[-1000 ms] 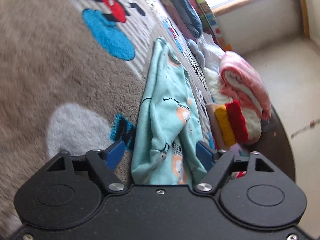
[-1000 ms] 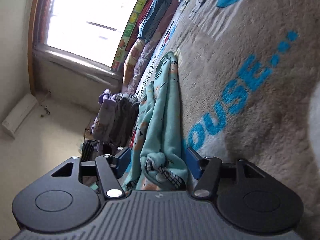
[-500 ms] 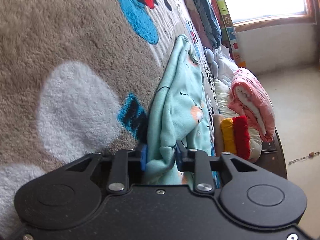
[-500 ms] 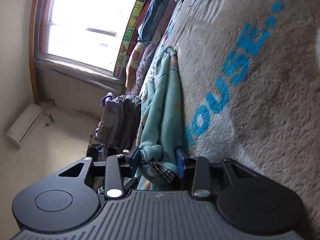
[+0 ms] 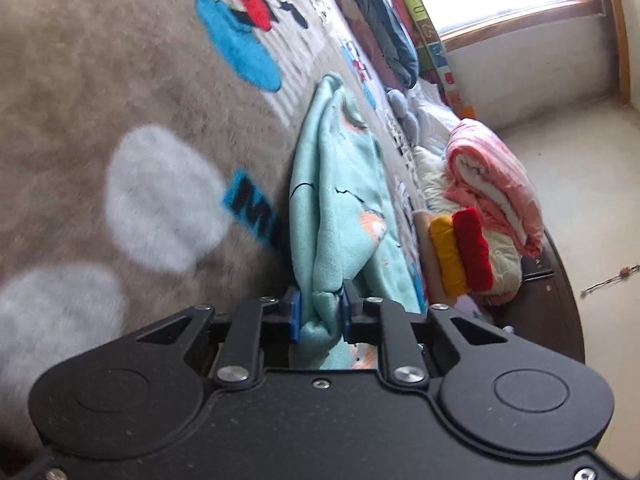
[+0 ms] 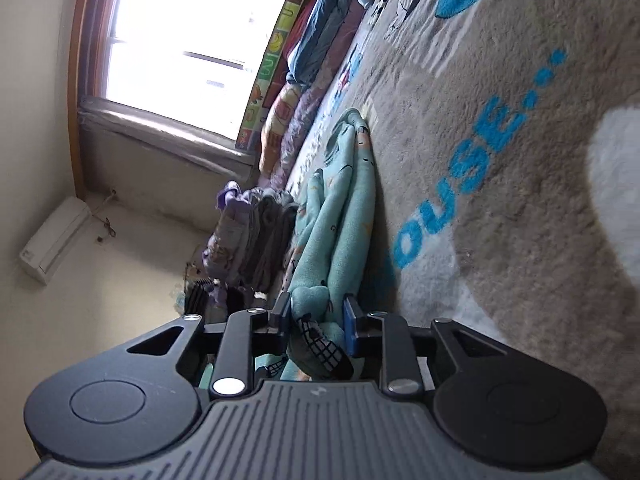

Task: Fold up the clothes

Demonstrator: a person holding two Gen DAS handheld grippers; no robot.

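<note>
A mint-green printed garment (image 5: 340,200) lies stretched along the edge of a fuzzy brown cartoon blanket (image 5: 100,80). My left gripper (image 5: 319,314) is shut on one bunched end of it, cloth squeezed between the blue pads (image 5: 295,314). In the right wrist view the same mint-green garment (image 6: 340,216) runs away from me, and my right gripper (image 6: 316,318) is shut on its other end, where a dark checked print shows. The cloth between the two ends is rumpled and rests on the blanket (image 6: 520,200).
A pink and white folded blanket (image 5: 492,184) and red and yellow folded items (image 5: 460,256) are stacked beside the garment. A purple and grey clothes pile (image 6: 248,236) sits at the bed edge. Pillows and a bright window (image 6: 192,32) lie beyond.
Both grippers went from open around the garment ends to shut on them. The views have shifted slightly, the garment ends lifting a little in the fingers.
</note>
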